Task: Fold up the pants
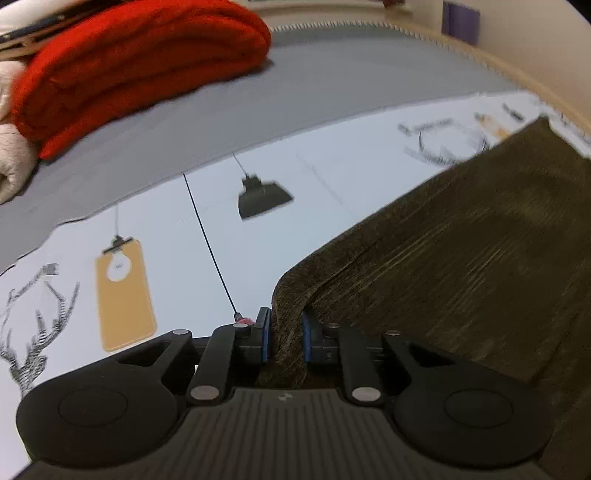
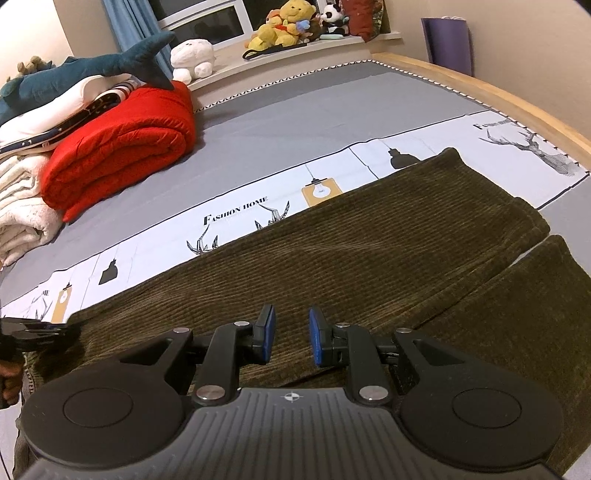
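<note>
Dark olive corduroy pants (image 2: 369, 258) lie spread on the bed, legs running to the right. In the left wrist view my left gripper (image 1: 287, 334) is shut on a raised edge of the pants (image 1: 461, 258), with cloth pinched between the blue pads. My right gripper (image 2: 291, 338) hovers just above the middle of the pants, with its jaws open and nothing between them. The left gripper (image 2: 33, 328) shows at the left edge of the right wrist view, at the pants' left end.
The bed has a grey sheet (image 2: 314, 110) with a white printed band (image 2: 229, 221). A folded red blanket (image 2: 122, 144) and white bedding (image 2: 22, 206) are stacked at the back left. Plush toys (image 2: 288, 26) sit on the windowsill. A wooden bed frame (image 2: 517, 103) runs along the right.
</note>
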The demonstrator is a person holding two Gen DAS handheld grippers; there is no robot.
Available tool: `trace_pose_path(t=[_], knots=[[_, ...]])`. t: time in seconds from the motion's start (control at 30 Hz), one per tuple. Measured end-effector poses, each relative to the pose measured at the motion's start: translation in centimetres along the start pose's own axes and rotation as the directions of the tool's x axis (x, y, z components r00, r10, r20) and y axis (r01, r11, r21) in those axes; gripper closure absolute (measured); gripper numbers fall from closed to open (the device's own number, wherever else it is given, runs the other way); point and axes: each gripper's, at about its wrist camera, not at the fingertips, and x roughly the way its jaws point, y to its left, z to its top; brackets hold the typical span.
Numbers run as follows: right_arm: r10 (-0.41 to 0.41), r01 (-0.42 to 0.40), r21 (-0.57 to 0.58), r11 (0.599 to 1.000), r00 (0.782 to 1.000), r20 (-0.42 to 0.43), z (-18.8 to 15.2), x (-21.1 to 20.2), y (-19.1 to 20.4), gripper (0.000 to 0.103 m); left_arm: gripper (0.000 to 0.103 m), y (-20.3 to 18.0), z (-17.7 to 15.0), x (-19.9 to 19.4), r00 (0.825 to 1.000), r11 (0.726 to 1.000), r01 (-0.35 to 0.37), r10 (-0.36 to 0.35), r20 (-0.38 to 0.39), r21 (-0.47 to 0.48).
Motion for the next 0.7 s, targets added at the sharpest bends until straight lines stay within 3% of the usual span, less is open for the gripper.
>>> trace_pose_path(t=[0.2,0.47,0.6,0.7], knots=[[-0.010,0.009,0.011,1.000,1.000,0.011,-0.3,-0.6,-0.3,0.082,0.086,-2.6,-0.5,-7.0,1.000,1.000,0.001,-0.001,0.029,-0.015],[0.005,-0.006,0.052,0.999,1.000,0.019,-1.2,-2.6,-1.4,0.082,0.087,-9.2,-7.5,-18.5,1.000,0.996,0.028,-0.027,0.013,-0.079],[0.002,-0.003,0.048,0.999,1.000,0.023,-1.7,-3.7,-2.2,0.082,0.087,-11.3,-11.2,-20.6,0.996,0.987,0.076,-0.081,-0.030,-0.144],[-0.007,0.005,0.075,0.997,1.000,0.020,-2.0,-4.3,-3.2,0.082,0.085,-12.4,-14.2,-19.5,0.993,0.986,0.070,-0.084,-0.088,-0.149]])
